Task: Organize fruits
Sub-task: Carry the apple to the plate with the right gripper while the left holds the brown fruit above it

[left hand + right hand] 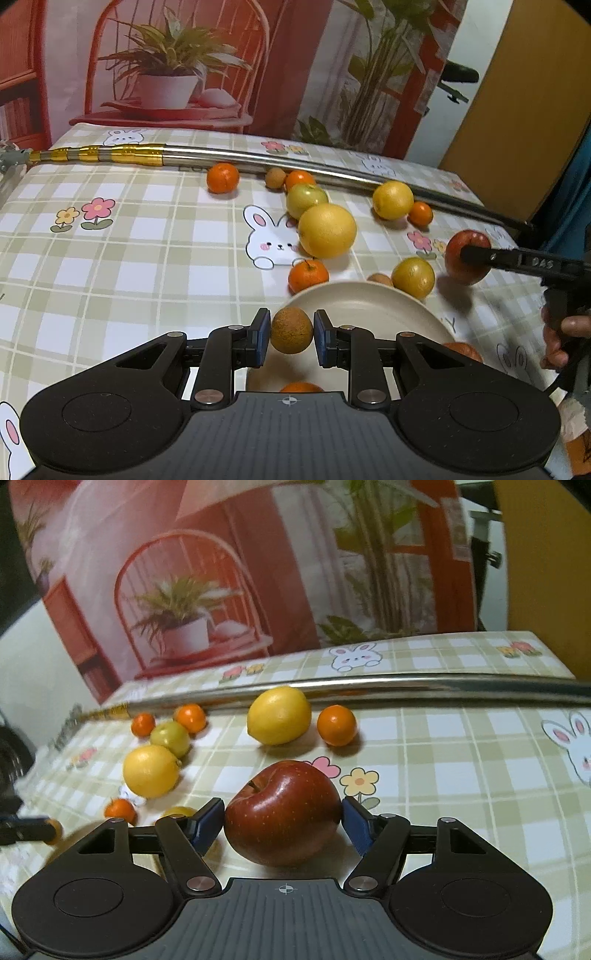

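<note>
Your left gripper (291,334) pinched a small brown, rough-skinned round fruit (291,330) between its blue pads, low in the centre of the left wrist view, held above the near rim of a cream plate (373,308). An orange fruit (301,387) showed just under the gripper at the bottom of that plate, and another orange one (463,350) peeked past the plate's right rim. Your right gripper (282,821) was clamped on a dark red apple (282,812), both pads pressing its sides, in the lower centre of the right wrist view; in the left wrist view the same apple sat at the right edge, with your hand (565,341) below it on the handle. The rest of the fruit lay loose on the checked rabbit-print tablecloth (129,258): a large yellow citrus (327,230) mid-frame, a greenish-yellow fruit (306,199) touching it from behind, a tangerine (308,275) just in front of it, and a yellow fruit (413,277) beside the plate's far rim. Farther back, a lemon-coloured fruit (392,199) and a small tangerine (420,213) lay near a long metal pole (295,164) stretched across the upper part of the table.
</note>
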{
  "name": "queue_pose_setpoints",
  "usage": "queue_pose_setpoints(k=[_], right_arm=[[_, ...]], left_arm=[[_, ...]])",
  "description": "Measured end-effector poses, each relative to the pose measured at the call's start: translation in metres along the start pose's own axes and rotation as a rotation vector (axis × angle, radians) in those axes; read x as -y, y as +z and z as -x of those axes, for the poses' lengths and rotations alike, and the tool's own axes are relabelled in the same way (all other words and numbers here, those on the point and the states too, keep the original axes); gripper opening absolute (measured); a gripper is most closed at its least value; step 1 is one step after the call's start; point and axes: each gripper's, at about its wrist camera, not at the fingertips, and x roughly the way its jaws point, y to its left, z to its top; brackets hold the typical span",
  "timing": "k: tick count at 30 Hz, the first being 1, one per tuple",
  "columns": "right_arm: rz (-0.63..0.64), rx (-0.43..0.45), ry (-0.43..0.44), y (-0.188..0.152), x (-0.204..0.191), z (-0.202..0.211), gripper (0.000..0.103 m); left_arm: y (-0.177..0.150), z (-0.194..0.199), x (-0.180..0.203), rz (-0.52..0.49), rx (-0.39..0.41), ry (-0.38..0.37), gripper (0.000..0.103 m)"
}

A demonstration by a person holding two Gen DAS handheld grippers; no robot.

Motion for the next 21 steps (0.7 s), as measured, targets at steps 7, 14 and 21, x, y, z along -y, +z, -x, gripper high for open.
queue_pose_setpoints(k=[7, 14, 21], right_arm=[[-0.032, 0.039, 0.049, -0.006, -0.009, 0.019, 0.065], [0.022, 0.027, 0.122, 0.001, -0.037, 0.023, 0.065], [0.146, -0.082, 0.245, 0.006, -0.075, 0.005, 0.065]], left_arm=[[-0.005, -0.004, 0.009, -0.059, -0.014, 0.011, 0.027], [-0.008, -0.008, 0.011, -0.085, -0.035, 0.024, 0.027], [-0.01, -0.011, 0.009, -0.088, -0.06, 0.043, 0.027]])
